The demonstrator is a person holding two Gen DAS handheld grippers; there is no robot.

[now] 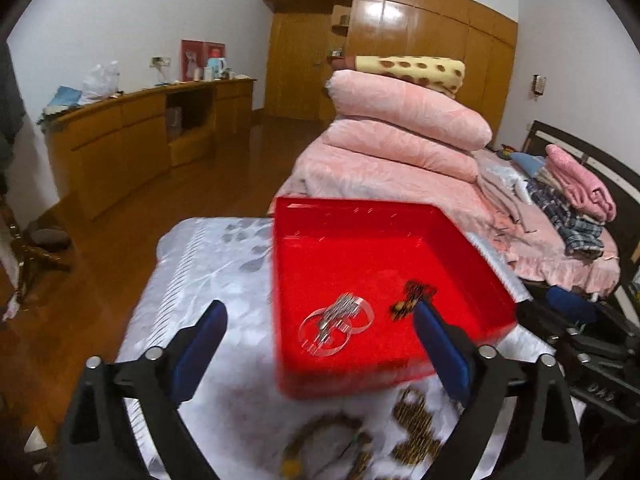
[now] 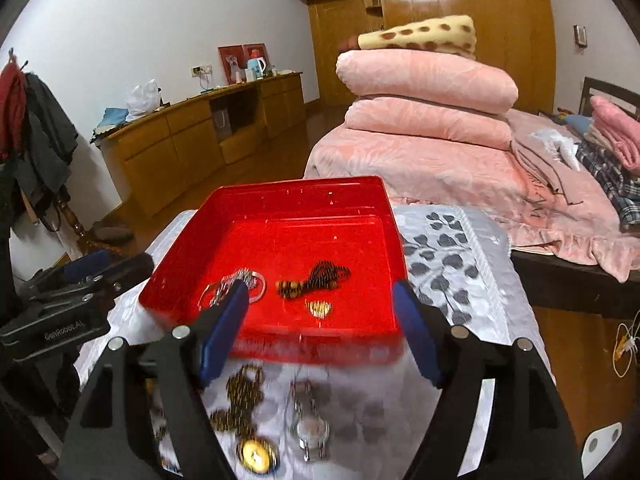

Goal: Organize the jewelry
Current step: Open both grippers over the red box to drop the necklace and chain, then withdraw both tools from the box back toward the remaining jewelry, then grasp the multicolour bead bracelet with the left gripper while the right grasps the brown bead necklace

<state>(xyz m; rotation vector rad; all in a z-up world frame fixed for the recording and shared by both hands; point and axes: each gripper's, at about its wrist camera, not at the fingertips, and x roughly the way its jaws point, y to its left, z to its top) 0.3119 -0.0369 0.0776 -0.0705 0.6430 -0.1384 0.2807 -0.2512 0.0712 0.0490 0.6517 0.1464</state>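
Note:
A red tray [image 1: 472, 240] [image 2: 280, 192] sits on a small table under a white leaf-print cloth [image 1: 208, 264] [image 2: 452, 252]. In the tray lie clear rings with silver pieces [image 1: 340, 320] [image 2: 236, 284], a dark bead string [image 1: 412, 296] [image 2: 316, 278] and a small gold piece [image 2: 319, 308]. My left gripper [image 1: 320, 320] is open, its pads wide apart over the tray's near left part, nothing between them. My right gripper [image 2: 320, 300] is open too, over the tray's front edge. On the cloth in front lie a gold chain [image 2: 240, 396] [image 1: 416, 428], a gold watch [image 2: 256, 456], a silver watch [image 2: 310, 428] and a bead bracelet [image 1: 320, 436].
A bed [image 1: 400, 184] with stacked pink quilts [image 2: 428, 96] stands just behind the table. A wooden sideboard [image 1: 132, 132] runs along the left wall, wardrobes at the back. A coat stand with clothes [image 2: 28, 128] is at the left. Wooden floor [image 1: 120, 256] lies left of the table.

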